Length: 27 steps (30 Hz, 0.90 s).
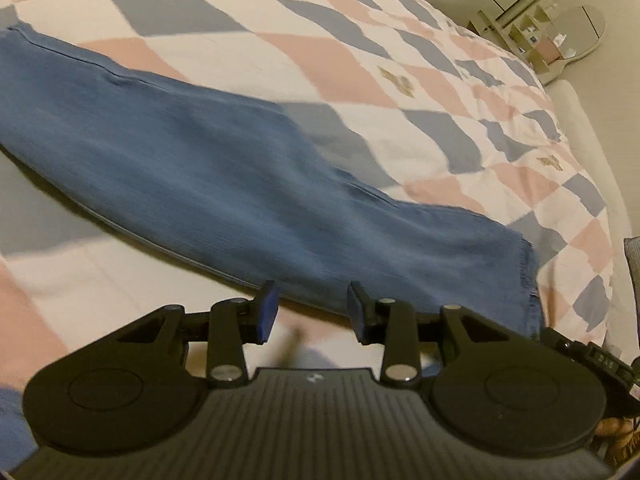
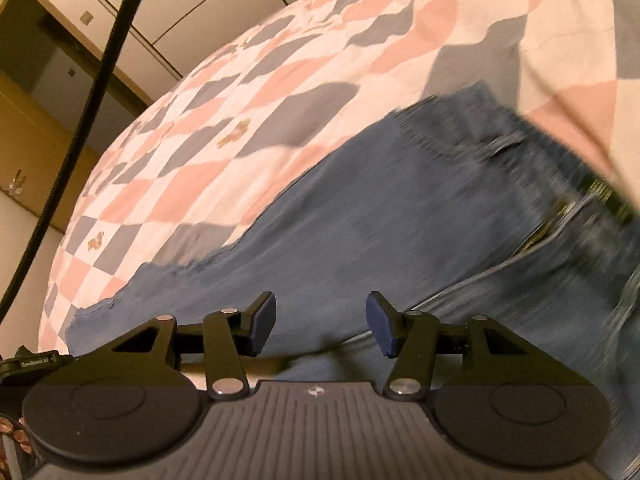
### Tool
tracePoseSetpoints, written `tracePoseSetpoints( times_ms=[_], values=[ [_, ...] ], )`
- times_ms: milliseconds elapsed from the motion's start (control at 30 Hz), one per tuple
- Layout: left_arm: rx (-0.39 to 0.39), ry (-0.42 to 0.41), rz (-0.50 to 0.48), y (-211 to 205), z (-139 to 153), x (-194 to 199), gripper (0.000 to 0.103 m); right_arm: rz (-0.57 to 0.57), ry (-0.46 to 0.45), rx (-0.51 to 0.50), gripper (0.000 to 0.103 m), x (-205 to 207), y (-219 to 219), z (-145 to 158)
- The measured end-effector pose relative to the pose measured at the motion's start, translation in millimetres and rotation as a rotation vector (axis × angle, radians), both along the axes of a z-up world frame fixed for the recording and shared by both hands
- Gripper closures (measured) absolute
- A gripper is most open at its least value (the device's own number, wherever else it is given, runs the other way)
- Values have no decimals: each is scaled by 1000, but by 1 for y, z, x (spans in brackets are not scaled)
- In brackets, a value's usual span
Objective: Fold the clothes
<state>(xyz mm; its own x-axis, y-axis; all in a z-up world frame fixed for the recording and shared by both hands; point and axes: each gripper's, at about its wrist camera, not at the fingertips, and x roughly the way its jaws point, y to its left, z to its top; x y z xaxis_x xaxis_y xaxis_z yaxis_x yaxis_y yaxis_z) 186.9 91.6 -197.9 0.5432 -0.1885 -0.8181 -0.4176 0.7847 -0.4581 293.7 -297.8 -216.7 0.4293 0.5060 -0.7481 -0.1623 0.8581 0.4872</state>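
Blue jeans (image 1: 224, 184) lie stretched across the checkered bedspread, one leg running from upper left to the hem at lower right in the left wrist view. My left gripper (image 1: 312, 312) hovers over the near edge of that leg, open, nothing between its blue pads (image 1: 269, 312). In the right wrist view the jeans (image 2: 360, 208) fill the middle, with the waistband and a dark label blurred at the right. My right gripper (image 2: 322, 322) stands open above the denim, its pads (image 2: 264, 322) apart and holding nothing.
The pink, grey-blue and white checkered bedspread (image 1: 360, 60) covers the bed. A small shelf with a mirror (image 1: 560, 36) stands beyond the far bed edge. A black cable (image 2: 92, 112) hangs at the left of the right wrist view, before a wooden cabinet (image 2: 36, 128).
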Motion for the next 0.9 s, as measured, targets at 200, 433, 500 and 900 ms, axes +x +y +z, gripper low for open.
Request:
tracePoseSetpoints(
  times_ms=[200, 433, 500, 900],
  values=[
    [-30, -29, -52, -111, 0, 51, 70, 77, 10, -18, 49, 55, -81, 1],
    [-19, -13, -151, -196, -18, 126, 70, 149, -9, -23, 49, 130, -127, -14],
    [-4, -20, -194, -212, -20, 148, 70, 150, -6, -8, 49, 152, -134, -23],
    [42, 38, -336, -240, -56, 223, 71, 185, 211, 285, 60, 234, -133, -100]
  ],
)
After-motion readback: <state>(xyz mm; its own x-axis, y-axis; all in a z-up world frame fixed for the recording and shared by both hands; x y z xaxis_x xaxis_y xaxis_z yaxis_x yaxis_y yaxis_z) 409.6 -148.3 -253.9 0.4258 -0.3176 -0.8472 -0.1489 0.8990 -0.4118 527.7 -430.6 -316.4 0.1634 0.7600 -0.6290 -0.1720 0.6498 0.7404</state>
